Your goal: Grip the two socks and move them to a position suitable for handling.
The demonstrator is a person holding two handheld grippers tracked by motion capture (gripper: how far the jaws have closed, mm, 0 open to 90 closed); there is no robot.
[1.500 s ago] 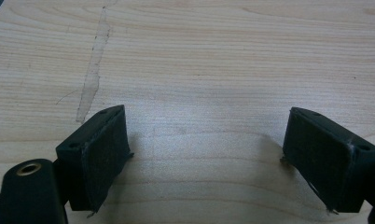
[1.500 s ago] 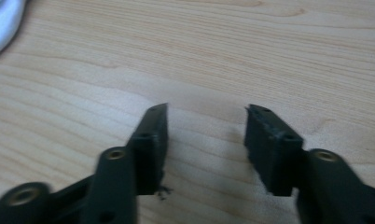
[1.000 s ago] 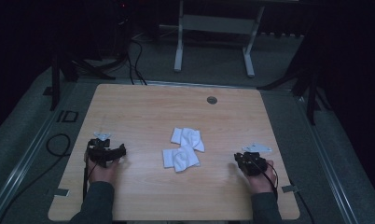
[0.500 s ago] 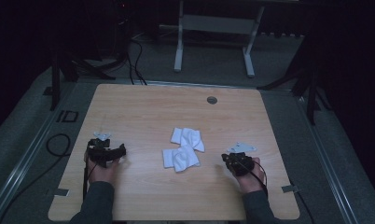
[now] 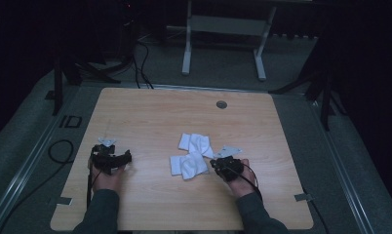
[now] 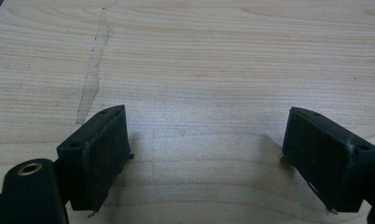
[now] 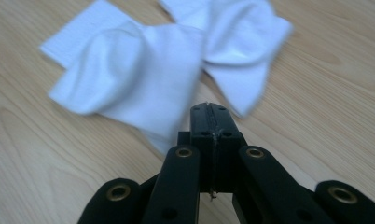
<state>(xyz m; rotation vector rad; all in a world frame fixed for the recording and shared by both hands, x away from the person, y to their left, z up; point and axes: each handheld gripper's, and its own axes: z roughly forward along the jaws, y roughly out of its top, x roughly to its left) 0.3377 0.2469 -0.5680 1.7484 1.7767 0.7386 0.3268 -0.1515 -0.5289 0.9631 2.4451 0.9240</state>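
**Right gripper slides in to the edge of the white cloths**

Seen from above, a person sits at a pale wooden bench (image 5: 150, 117) in a dark room, one gripper in each hand. A small heap of white cloths (image 5: 193, 155), soft and crumpled like socks or little towels, lies a bit right of the bench's middle. A second ago the right gripper (image 5: 218, 165) sat out near the right edge, well apart from the heap; it has since travelled across the wood toward the centre and now rests just beside the cloths' right side. Its jaws are pressed together with nothing between them; in the right gripper view the closed tips (image 7: 209, 114) point straight at the nearest fold of white fabric (image 7: 143, 74), which looks slightly blurred. Whether the tips already touch the cloth I cannot tell.

The left gripper (image 5: 111, 158) has kept its place on the left of the bench, well apart from the heap, its jaws spread wide over bare wood (image 6: 199, 70).

My reading: the approach is nearly done, and the right jaws would have to open before any cloth can be pinched
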